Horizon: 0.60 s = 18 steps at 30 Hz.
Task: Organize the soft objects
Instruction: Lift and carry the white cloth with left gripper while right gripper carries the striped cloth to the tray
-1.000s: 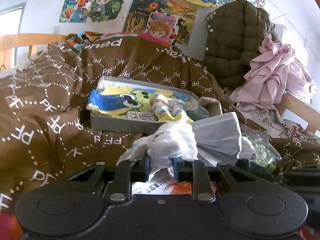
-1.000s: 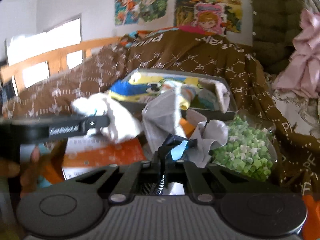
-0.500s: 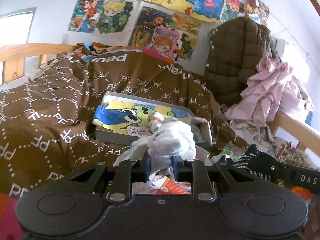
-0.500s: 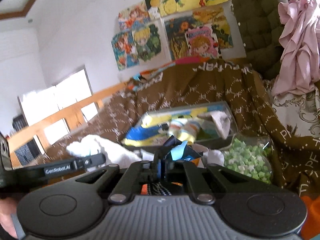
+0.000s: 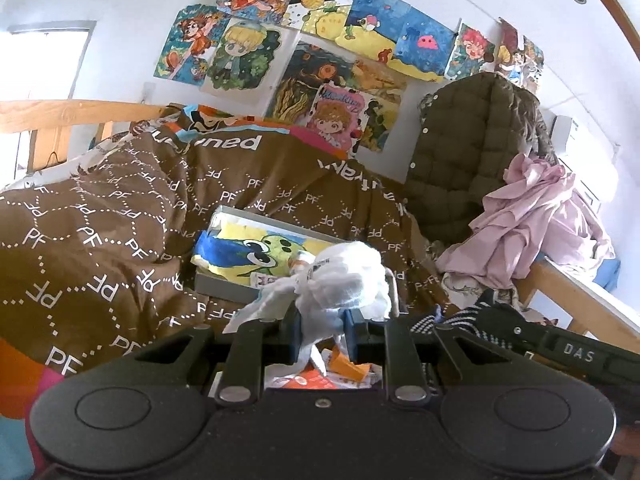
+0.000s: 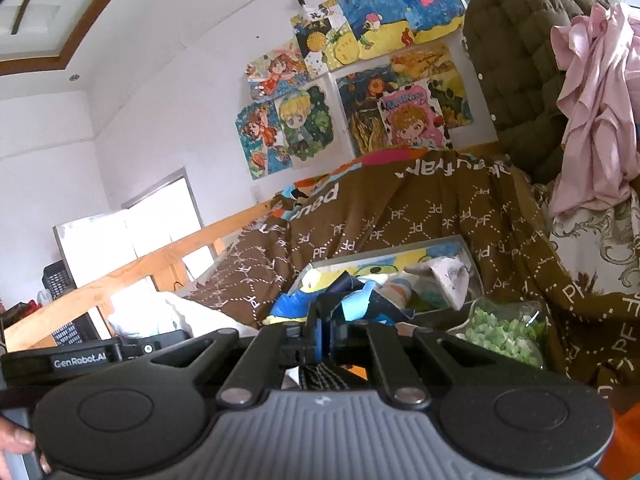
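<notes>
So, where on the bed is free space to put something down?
The widest bare patch is the brown quilt left of the grey box, toward the wooden rail. The box is already full of soft items. The right side is crowded: the bowl of green pieces, the pink cloth and the olive jacket.

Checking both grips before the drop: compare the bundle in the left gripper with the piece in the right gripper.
The white cloth bulges wide past the left gripper, whose jaws stand parted around it. The dark blue fabric is a thin fold, with the right gripper nearly closed on it. One is plain white, the other dark with light blue. Both are soft and pinched.
</notes>
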Each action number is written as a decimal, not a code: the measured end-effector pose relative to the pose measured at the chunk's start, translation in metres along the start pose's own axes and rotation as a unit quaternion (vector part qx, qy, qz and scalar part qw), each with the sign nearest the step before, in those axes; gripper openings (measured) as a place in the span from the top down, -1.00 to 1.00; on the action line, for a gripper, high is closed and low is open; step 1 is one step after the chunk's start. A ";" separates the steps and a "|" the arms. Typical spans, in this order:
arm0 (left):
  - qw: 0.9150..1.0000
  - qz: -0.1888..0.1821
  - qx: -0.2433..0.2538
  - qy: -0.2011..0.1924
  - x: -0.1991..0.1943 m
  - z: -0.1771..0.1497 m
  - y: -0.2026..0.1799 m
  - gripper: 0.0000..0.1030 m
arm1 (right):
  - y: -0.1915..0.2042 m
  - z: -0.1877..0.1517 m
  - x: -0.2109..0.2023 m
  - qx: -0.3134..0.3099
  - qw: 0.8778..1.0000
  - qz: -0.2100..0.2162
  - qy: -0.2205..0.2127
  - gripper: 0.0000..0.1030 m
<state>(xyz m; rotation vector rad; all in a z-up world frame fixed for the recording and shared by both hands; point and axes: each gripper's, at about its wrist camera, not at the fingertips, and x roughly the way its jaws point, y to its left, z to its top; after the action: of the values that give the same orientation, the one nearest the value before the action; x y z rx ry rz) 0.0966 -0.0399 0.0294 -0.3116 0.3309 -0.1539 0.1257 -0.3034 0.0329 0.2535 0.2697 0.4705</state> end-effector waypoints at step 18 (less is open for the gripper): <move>1.000 0.011 0.015 -0.023 0.036 0.056 -0.007 0.56 | 0.001 0.047 0.066 -0.055 0.997 0.023 -0.039 0.92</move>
<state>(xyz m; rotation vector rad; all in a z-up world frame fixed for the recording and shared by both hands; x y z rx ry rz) 0.1492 -0.0378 0.0715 -0.2816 0.2868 -0.1298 0.1971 -0.2793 0.0643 0.1710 0.1614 0.5187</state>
